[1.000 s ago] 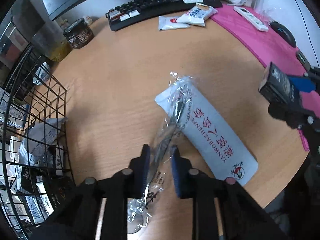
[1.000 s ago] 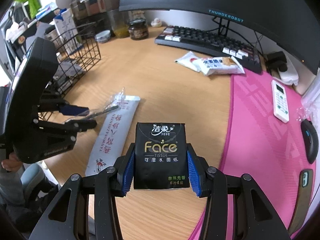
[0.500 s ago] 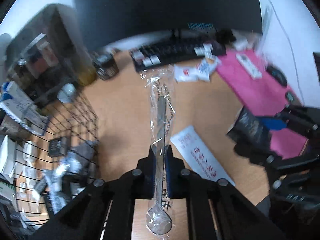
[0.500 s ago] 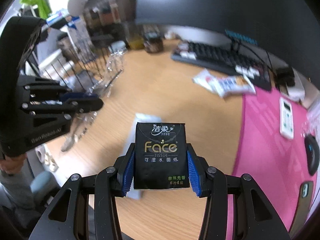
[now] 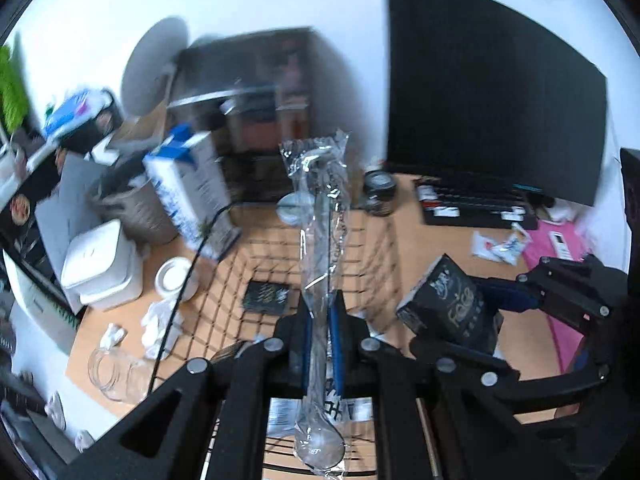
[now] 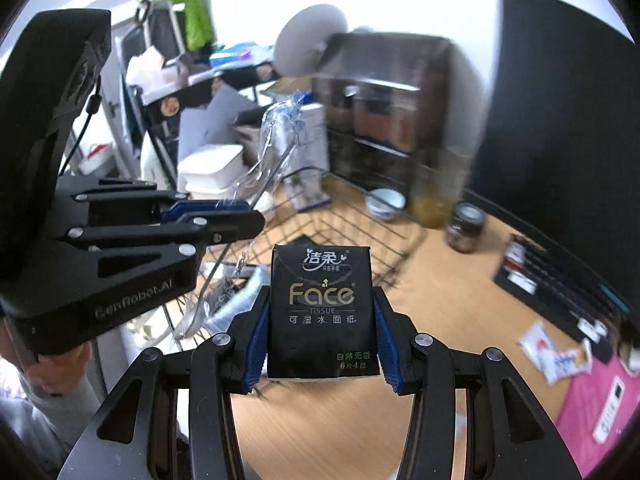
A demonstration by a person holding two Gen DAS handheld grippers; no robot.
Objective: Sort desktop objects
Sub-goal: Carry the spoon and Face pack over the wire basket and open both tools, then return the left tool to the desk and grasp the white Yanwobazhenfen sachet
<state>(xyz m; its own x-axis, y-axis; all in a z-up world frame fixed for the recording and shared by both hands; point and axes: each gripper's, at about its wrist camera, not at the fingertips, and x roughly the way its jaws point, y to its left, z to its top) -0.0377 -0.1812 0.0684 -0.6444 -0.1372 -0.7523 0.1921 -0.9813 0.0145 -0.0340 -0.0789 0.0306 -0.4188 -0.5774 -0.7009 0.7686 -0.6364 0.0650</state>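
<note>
Left gripper [image 5: 320, 320]: jaws pressed together on a wrapped spoon [image 5: 322, 240], pinched partway along the handle. The spoon sits in clear crinkled plastic, bowl end toward the camera, the far end of the wrapper standing up and away. It hangs over a black wire basket [image 5: 372, 240].

Right gripper [image 6: 320, 320]: jaws part-spread and clamped on both sides of a black tissue pack [image 6: 322, 308] (gold lettering, face toward the camera), held upright above the wooden desk [image 6: 440, 320], just beside the basket's near edge.

Basket contents: a flat black packet [image 5: 266, 296] on the floor of the basket; other items there are too blurred to name.

Around the basket: a blue-and-white carton [image 5: 192, 188], a white lidded box [image 5: 102, 264], a dark jar [image 5: 379, 194].

Further right on the desk: a black keyboard [image 5: 476, 206] under a dark monitor [image 5: 492, 104], white snack packets [image 5: 496, 244], and a pink mat [image 6: 596, 412] carrying a white remote [image 6: 610, 404].
</note>
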